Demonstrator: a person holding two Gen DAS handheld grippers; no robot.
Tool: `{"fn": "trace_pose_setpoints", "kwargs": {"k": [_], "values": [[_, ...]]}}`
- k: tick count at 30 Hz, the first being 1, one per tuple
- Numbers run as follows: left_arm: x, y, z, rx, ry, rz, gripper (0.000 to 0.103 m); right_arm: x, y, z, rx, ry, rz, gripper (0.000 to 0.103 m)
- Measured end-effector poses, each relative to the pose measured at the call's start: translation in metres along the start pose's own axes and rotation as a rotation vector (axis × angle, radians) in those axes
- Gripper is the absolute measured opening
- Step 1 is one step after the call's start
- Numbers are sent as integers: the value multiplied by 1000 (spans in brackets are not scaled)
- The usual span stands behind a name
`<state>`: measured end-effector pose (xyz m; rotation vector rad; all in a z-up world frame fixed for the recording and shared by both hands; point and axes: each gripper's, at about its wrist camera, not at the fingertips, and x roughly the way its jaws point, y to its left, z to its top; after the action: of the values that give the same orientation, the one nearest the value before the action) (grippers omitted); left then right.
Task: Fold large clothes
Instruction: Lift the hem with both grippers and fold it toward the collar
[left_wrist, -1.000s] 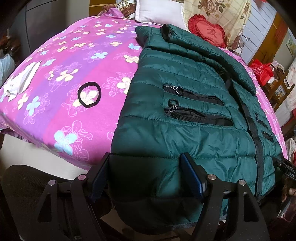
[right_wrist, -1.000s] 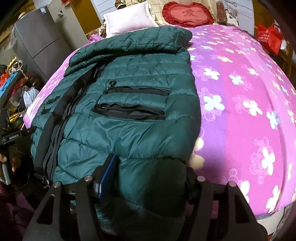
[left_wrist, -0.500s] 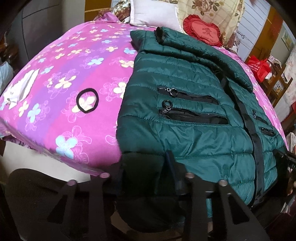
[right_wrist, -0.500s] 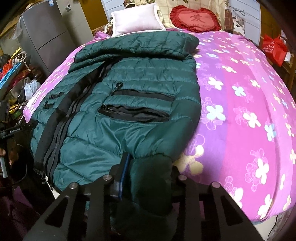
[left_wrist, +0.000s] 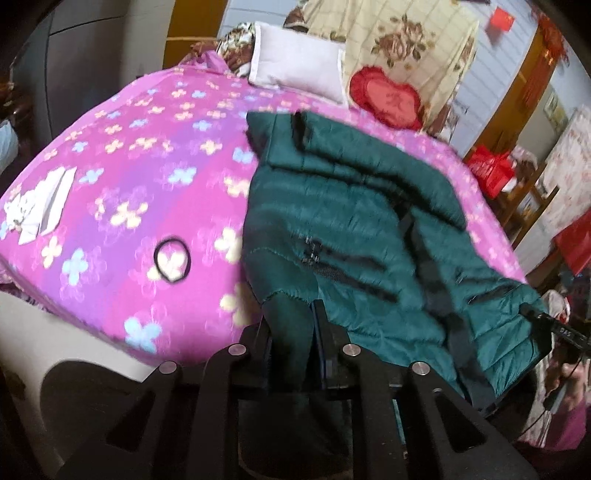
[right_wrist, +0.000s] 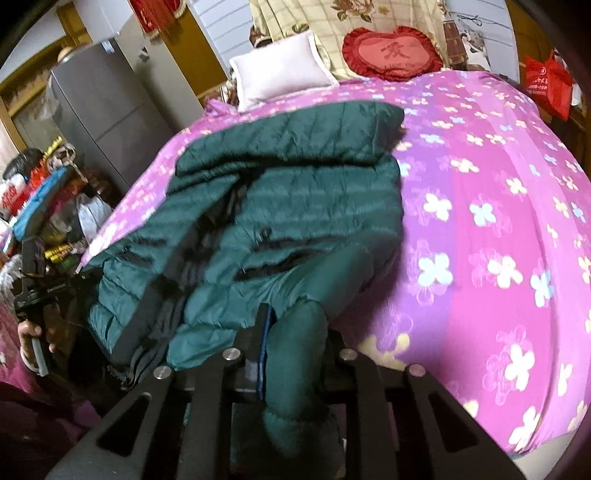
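Fingers of my left gripper (left_wrist: 292, 325) pinched near hem of green jacket (left_wrist: 354, 206); right gripper (right_wrist: 295, 332) clamped same hem, jacket on pink bedspread (right_wrist: 498, 192).

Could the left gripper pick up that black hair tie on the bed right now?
Probably not: the left gripper is shut on the green jacket, though the hair tie lies uncovered on the bedspread.

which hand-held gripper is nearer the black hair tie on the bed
Left. The left hand-held gripper grips the jacket hem beside the hair tie; the right hand-held gripper holds the hem's far side.
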<state>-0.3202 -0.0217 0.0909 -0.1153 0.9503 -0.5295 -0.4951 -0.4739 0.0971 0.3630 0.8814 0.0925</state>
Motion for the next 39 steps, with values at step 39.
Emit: {"fn": "trace_pose_setpoints", "kwargs": {"k": [39], "values": [[171, 37, 233, -301, -31, -99, 18, 189, -121, 261, 382, -66, -47, 24]]}}
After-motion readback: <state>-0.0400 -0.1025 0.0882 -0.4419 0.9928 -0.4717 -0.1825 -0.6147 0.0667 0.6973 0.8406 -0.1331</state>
